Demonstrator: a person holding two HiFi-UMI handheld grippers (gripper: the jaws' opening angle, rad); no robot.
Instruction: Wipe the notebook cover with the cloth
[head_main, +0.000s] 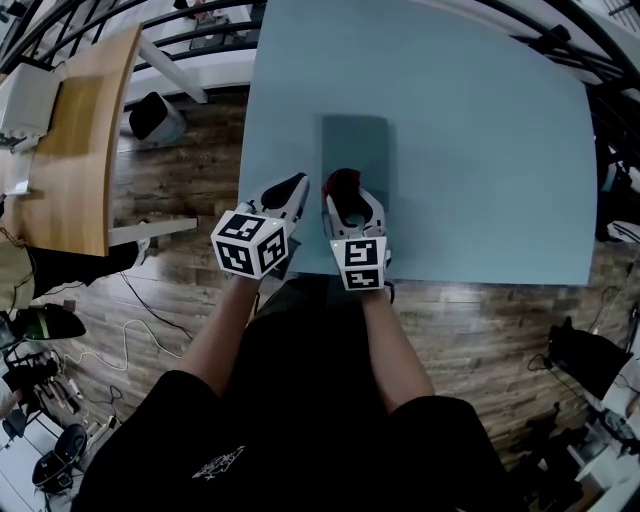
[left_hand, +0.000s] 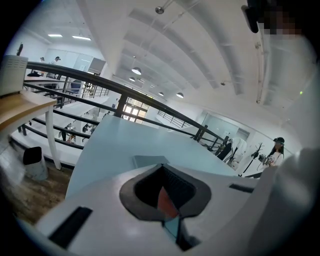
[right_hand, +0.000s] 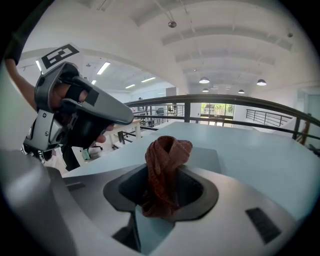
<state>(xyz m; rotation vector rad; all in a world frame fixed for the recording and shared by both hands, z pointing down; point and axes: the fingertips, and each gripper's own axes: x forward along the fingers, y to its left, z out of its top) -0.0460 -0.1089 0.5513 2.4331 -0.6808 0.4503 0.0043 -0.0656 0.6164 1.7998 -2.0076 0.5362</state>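
Note:
A grey-blue notebook (head_main: 355, 140) lies flat on the light blue table (head_main: 480, 150), just beyond both grippers. My right gripper (head_main: 342, 186) hovers at the notebook's near edge, shut on a bunched red-brown cloth (head_main: 341, 182). In the right gripper view the cloth (right_hand: 167, 155) stands up twisted between the jaws of the right gripper (right_hand: 165, 174), with the notebook (right_hand: 206, 158) behind it. My left gripper (head_main: 297, 183) sits close beside it on the left, shut and empty. In the left gripper view its tips (left_hand: 161, 166) meet just below the notebook's corner (left_hand: 149, 161).
Both grippers are over the table's near left part, close to its front edge. A wooden desk (head_main: 80, 130) stands left across the wood floor, with a black and white bin (head_main: 155, 118) between. Cables (head_main: 120, 340) lie on the floor. Black railings (left_hand: 125, 92) run behind the table.

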